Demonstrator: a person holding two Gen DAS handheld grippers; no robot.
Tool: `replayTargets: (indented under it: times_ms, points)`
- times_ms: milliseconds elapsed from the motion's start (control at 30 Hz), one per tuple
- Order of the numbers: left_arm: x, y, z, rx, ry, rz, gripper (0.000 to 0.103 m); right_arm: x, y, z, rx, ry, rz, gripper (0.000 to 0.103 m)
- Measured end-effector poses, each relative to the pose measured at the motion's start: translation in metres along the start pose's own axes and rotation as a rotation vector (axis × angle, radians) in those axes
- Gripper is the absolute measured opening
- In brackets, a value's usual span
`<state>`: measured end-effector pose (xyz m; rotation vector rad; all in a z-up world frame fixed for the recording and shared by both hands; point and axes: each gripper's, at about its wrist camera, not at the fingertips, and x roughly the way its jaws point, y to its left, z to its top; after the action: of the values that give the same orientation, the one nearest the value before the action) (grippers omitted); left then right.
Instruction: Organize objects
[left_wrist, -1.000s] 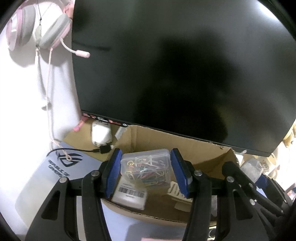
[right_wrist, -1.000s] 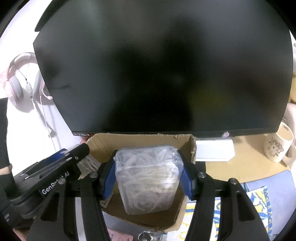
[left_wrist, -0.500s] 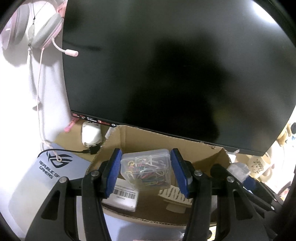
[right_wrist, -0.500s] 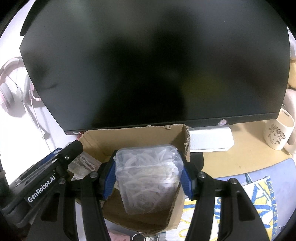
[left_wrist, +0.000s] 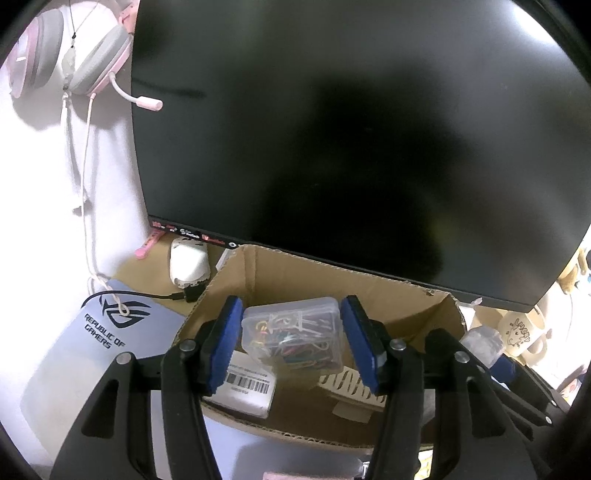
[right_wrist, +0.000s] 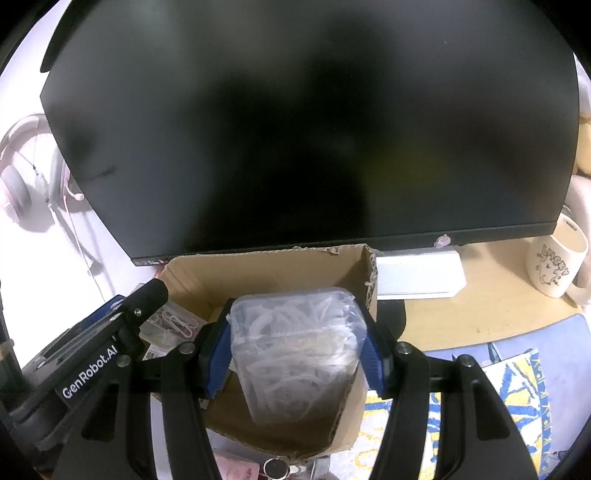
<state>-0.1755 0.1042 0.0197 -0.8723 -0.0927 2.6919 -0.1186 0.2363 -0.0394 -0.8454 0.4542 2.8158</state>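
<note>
A clear box of coloured paper clips (left_wrist: 291, 338) lies inside the open cardboard carton (left_wrist: 332, 275), between the blue pads of my left gripper (left_wrist: 291, 332). Those jaws are opening, and a thin gap shows on each side of the box. In the right wrist view, my right gripper (right_wrist: 295, 354) is shut on a clear tub of white plastic loops (right_wrist: 295, 347), held upright over the right end of the same carton (right_wrist: 266, 264). One black finger (right_wrist: 147, 295) of the left gripper reaches into the carton at the left.
A large dark monitor (left_wrist: 332, 129) stands right behind the carton, its white base (right_wrist: 417, 275) beside it. A white labelled box (left_wrist: 247, 386) and a slotted white piece (left_wrist: 351, 380) lie in the carton. Pink headset (left_wrist: 74, 55) on the wall, mouse pad (left_wrist: 103, 332), mug (right_wrist: 554, 266).
The left pads have drawn slightly away from the paper clip box, which now rests lower in the carton. The right gripper keeps its hold on the tub and has hardly moved.
</note>
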Motion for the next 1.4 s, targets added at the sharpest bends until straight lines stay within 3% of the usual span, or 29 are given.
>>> replayTargets:
  times_ms: [100, 267, 367, 400, 500, 600, 733, 967, 1200, 1400]
  points:
    - [-0.004, -0.001, 0.002, 0.022, -0.016, 0.033, 0.066, -0.003, 0.000, 0.001, -0.021, -0.003, 0.001, 0.064]
    - [-0.013, 0.003, 0.004, -0.008, -0.057, 0.061, 0.092, -0.016, -0.002, 0.006, -0.067, -0.023, 0.005, 0.064]
    - [-0.021, 0.004, 0.006, -0.022, -0.083, 0.084, 0.101, -0.025, 0.001, 0.008, -0.083, -0.041, 0.001, 0.078]
    - [-0.024, 0.004, 0.007, -0.021, -0.092, 0.094, 0.102, -0.028, 0.001, 0.009, -0.081, -0.048, 0.002, 0.086]
    - [-0.036, 0.004, 0.011, -0.012, -0.116, 0.121, 0.103, -0.038, -0.003, 0.012, -0.060, -0.065, 0.031, 0.090]
    - [-0.048, 0.004, 0.014, -0.004, -0.125, 0.141, 0.103, -0.043, -0.005, 0.015, -0.039, -0.055, 0.056, 0.103]
    - [-0.062, 0.002, 0.016, 0.055, -0.132, 0.189, 0.103, -0.045, -0.004, 0.015, -0.053, -0.027, 0.068, 0.103]
    - [-0.084, -0.006, 0.016, 0.211, -0.183, 0.375, 0.103, -0.043, 0.002, 0.008, -0.096, 0.015, 0.023, 0.103]
    - [-0.089, -0.001, 0.017, 0.242, -0.171, 0.434, 0.103, -0.044, 0.011, 0.002, -0.132, 0.037, 0.034, 0.103]
    - [-0.097, 0.005, 0.019, 0.220, -0.176, 0.409, 0.103, -0.052, 0.012, -0.002, -0.120, 0.028, 0.026, 0.103]
